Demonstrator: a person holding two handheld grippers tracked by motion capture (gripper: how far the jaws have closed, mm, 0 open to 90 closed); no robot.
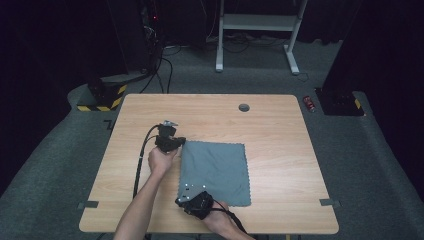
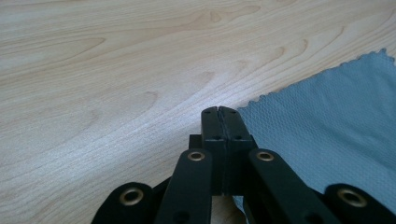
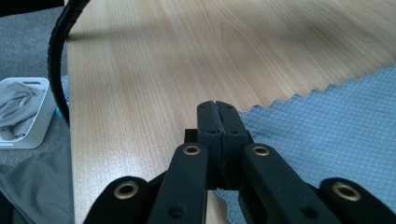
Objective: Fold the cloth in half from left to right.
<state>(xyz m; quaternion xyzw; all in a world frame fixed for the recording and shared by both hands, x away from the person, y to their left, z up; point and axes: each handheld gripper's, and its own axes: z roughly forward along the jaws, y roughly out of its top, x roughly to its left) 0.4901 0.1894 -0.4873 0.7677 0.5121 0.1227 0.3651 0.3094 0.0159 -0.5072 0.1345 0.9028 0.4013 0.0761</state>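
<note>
A light wooden table (image 1: 280, 150) stands on grey carpet in a dark room. The grey microfibre cloth (image 1: 215, 172) lies flat near its front edge. The left gripper (image 1: 172, 142) and right gripper (image 1: 192, 202) sit at its left corners, fingers clenched on the cloth's edge. The right gripper view shows a white basket (image 3: 32, 126) on the floor.

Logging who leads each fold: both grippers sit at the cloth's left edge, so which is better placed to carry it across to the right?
Probably neither alone. The left gripper is shut at the cloth's far-left corner, the right gripper shut at its near-left corner. Both look placed to lift that edge together.
</note>
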